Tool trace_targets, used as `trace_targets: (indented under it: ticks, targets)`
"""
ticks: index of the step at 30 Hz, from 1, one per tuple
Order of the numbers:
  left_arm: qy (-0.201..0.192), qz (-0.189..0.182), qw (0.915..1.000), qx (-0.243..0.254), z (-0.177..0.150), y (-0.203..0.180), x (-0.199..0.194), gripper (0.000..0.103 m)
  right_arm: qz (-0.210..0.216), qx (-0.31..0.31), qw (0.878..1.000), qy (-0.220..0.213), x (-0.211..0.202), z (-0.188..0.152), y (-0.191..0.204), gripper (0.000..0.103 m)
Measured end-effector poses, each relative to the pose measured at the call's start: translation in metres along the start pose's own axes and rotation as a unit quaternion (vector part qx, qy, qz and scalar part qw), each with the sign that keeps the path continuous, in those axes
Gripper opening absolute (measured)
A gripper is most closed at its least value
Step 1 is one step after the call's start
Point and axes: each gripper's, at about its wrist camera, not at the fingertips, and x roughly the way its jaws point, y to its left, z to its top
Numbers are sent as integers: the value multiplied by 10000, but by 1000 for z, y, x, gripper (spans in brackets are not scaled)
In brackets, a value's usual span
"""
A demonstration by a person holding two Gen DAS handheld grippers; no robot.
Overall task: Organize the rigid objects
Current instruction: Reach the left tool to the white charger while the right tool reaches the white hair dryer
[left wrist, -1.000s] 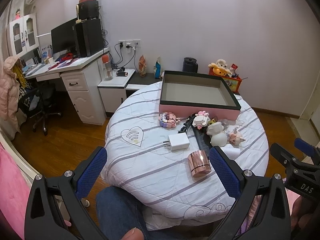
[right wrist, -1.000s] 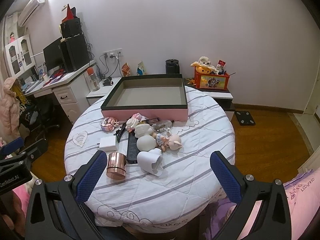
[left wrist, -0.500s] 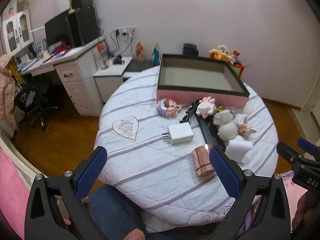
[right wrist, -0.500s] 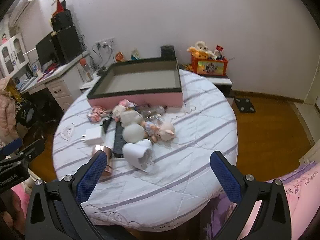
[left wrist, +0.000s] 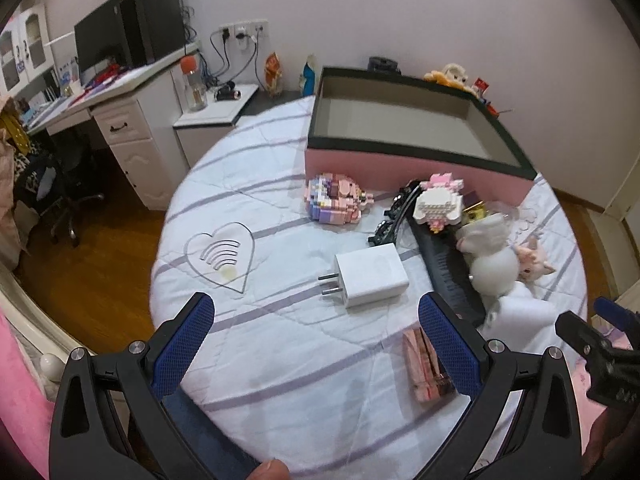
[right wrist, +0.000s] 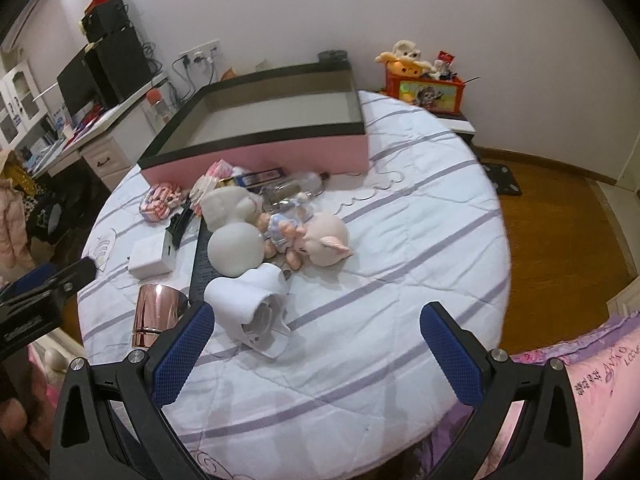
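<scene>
An empty pink box with a dark rim [left wrist: 404, 162] [right wrist: 276, 152] stands at the back of the round table. In front of it lies a cluster: a white plug charger [left wrist: 370, 274] [right wrist: 150, 258], a pink brick model [left wrist: 334, 200], a white brick figure [left wrist: 438, 204], a black remote [left wrist: 444, 270], a rose-gold cylinder [left wrist: 426, 364] [right wrist: 158, 312], a white round lamp [right wrist: 236, 246], a pig doll [right wrist: 320, 240] and a white plastic piece [right wrist: 256, 308]. My left gripper [left wrist: 316, 338] hangs open just short of the charger. My right gripper [right wrist: 318, 346] is open near the white plastic piece, holding nothing.
The table wears a white quilt with purple stripes [right wrist: 400, 248] and a heart patch [left wrist: 222, 254]. A desk with monitor [left wrist: 120, 40] and an office chair [left wrist: 60, 184] stand left. A toy box [right wrist: 424, 86] sits by the wall. Wooden floor [right wrist: 560, 220] lies to the right.
Both grippers have come forward and down toward the table, so the objects look larger. The left one now sits close to the charger and cylinder. Neither has closed.
</scene>
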Motion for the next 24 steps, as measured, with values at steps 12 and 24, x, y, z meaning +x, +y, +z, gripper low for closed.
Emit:
trace_targets:
  ticks: [12, 24]
  targets:
    - [393, -7, 9992, -36, 4, -9, 58, 103, 434, -180, 9985, 283, 37, -5, 21, 103]
    - [451, -258, 9984, -217, 6, -18, 84, 103, 401, -168, 9985, 326, 55, -6, 18, 95]
